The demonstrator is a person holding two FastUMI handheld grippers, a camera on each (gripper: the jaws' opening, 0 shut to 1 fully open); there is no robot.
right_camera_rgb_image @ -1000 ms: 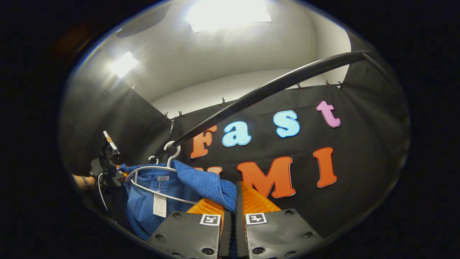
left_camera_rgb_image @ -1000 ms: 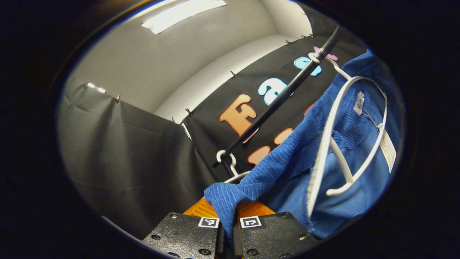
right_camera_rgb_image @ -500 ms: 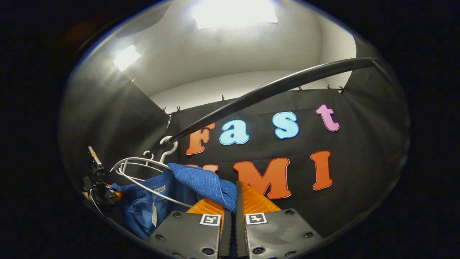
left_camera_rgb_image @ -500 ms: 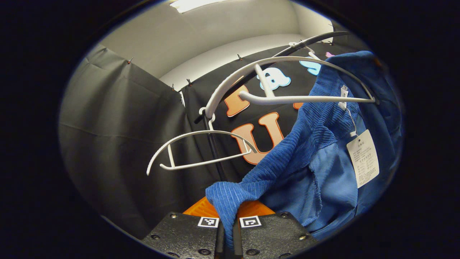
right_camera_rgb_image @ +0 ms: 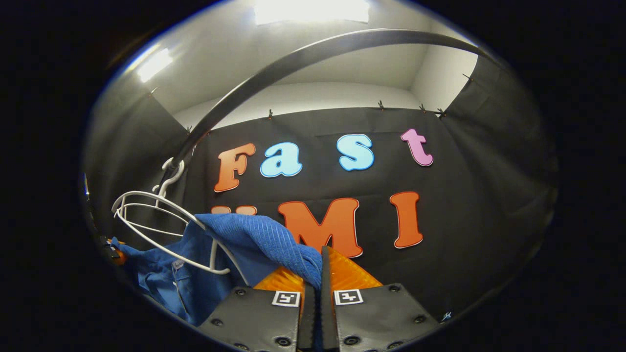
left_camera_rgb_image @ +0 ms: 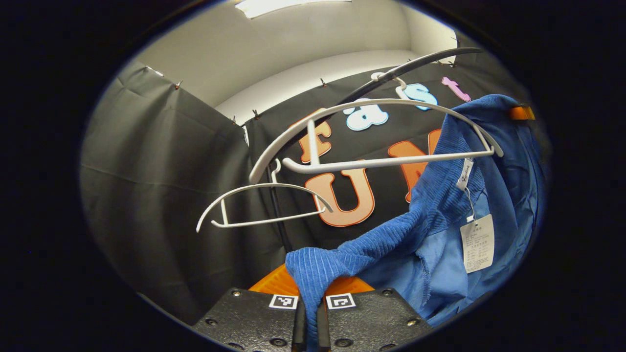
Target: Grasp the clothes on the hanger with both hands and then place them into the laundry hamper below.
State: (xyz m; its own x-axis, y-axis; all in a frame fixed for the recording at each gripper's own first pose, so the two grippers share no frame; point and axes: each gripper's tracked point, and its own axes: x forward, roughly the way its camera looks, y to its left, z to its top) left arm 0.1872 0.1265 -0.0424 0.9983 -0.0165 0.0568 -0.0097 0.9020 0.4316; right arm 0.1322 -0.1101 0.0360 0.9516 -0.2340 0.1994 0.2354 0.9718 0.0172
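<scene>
in the left gripper view, the left gripper (left_camera_rgb_image: 309, 303) has its two fingers pressed together on a corner of the blue garment (left_camera_rgb_image: 440, 230), pinching the ribbed waistband between them. from that pinch the ribbed band runs up and to the right, and the smoother blue cloth hangs below it at the right side. a white paper tag (left_camera_rgb_image: 477, 243) dangles from the inside of the band on a thin string. the upper right part of the garment lies over the right end of a white hanger (left_camera_rgb_image: 371, 134), which hooks onto the dark rail (left_camera_rgb_image: 415, 61) near the top. a second white hanger (left_camera_rgb_image: 264, 205), bare, hangs lower and to the left, in front of the black cloth wall.

in the right gripper view, the right gripper (right_camera_rgb_image: 320, 303) is likewise closed on the garment (right_camera_rgb_image: 254, 244), with a ribbed blue corner caught between its fingers. the cloth stretches away to the left and sags below the white hangers (right_camera_rgb_image: 161, 230), one of which touches it. the hangers' hooks sit on the dark rail (right_camera_rgb_image: 303, 54), which arcs across the top. the garment is held between the two grippers, partly draped on the hanger.
</scene>
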